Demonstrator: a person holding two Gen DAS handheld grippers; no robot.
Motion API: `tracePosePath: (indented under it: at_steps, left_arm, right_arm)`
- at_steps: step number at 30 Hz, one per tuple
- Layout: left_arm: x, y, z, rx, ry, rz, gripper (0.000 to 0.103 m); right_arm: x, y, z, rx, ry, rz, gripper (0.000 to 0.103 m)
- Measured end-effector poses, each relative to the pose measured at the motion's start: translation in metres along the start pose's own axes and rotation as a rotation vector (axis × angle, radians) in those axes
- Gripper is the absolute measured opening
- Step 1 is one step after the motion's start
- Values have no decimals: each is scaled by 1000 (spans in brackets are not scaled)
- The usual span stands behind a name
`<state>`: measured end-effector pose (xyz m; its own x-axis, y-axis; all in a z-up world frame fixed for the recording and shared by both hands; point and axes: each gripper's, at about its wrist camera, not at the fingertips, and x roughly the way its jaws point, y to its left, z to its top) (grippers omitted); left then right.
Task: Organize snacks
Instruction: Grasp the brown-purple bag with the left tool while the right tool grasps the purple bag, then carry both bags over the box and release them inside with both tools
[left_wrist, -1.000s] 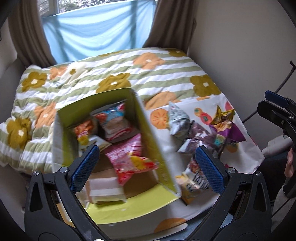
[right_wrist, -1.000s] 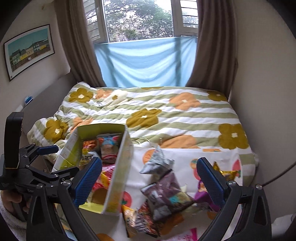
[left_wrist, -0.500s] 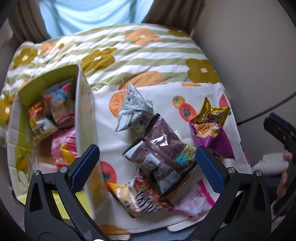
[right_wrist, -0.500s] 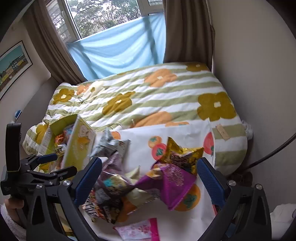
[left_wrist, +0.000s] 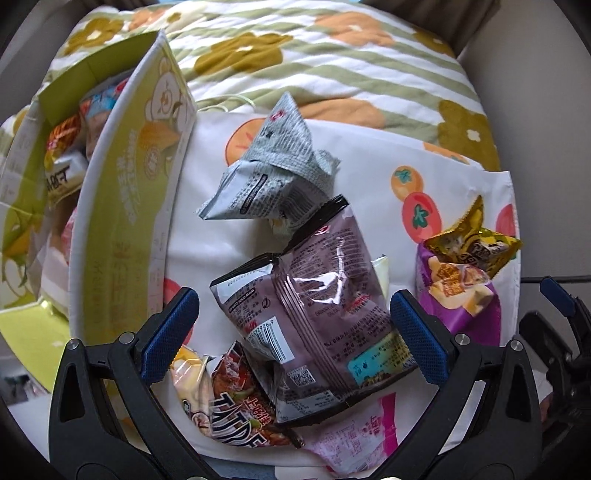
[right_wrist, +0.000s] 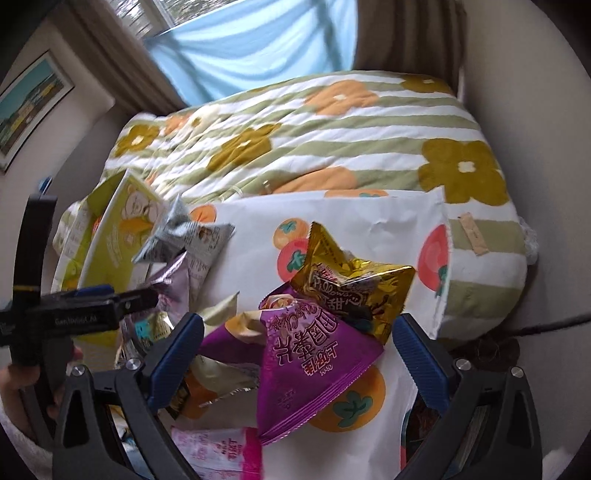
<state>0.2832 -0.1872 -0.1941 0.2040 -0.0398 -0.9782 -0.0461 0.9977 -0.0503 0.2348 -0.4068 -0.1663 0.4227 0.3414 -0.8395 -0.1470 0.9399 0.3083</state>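
Observation:
My left gripper is open and empty, low over a mauve snack bag that lies between its fingers. A grey bag lies beyond it, a dark noodle pack and a pink packet nearer. The green box at the left holds several snacks. My right gripper is open and empty, over a purple bag with a gold bag behind it. The left gripper shows at the left of the right wrist view.
The snacks lie on a white cloth with orange fruit prints spread on a bed with a flowered quilt. A wall stands close on the right and a curtained window at the far end. A dark cable runs at the right.
Both grippers have swung right and dropped closer to the loose snacks. The left moved from above the box to over the mauve bag; the right now hovers over the purple bag.

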Motion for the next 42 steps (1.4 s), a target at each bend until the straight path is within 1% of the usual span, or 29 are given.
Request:
tracePosePath:
  at_steps: [6, 10, 14, 16, 18, 20, 24, 32, 33, 34, 35, 37, 38, 42]
  left_arm:
    - [11, 10, 1, -84, 50, 1, 103]
    - [23, 10, -4, -108, 112, -12, 103]
    - [37, 9, -10, -127, 170, -30, 103]
    - [44, 9, -14, -140, 198, -55, 103]
    - [51, 7, -18, -135, 220, -55, 103]
    - [54, 4, -20, -120, 223, -52, 103]
    - [51, 0, -18, -113, 210, -80, 88]
    - [41, -11, -16, -53, 175, -74, 81]
    - [39, -12, -15, -45, 172, -73, 81]
    - [38, -12, -14, -38, 168, -72, 80]
    - [36, -11, -14, -31, 164, -71, 80]
    - [34, -13, -14, -22, 157, -67, 80]
    - [33, -13, -14, -16, 153, -66, 80]
    - [23, -12, -15, -3, 135, -73, 79]
  right_arm:
    - [35, -8, 7, -129, 118, 119, 102]
    - [58, -7, 8, -205, 196, 150, 102]
    - [70, -5, 6, -244, 228, 176, 102]
    - [74, -5, 3, -250, 241, 189, 102]
    - [76, -4, 0, -268, 250, 197, 102]
    - [77, -3, -2, -286, 251, 191, 102]
    - [79, -4, -3, -287, 253, 201, 102]
    - [92, 2, -3, -300, 265, 219, 101]
    - [93, 4, -3, -307, 264, 218, 95]
    - [93, 7, -5, -315, 262, 213, 86]
    - [93, 8, -6, -323, 265, 209, 85]
    - [91, 10, -9, -338, 255, 197, 78]
    - [89, 10, -10, -341, 249, 191, 77]
    - [80, 8, -12, -326, 219, 177, 70]
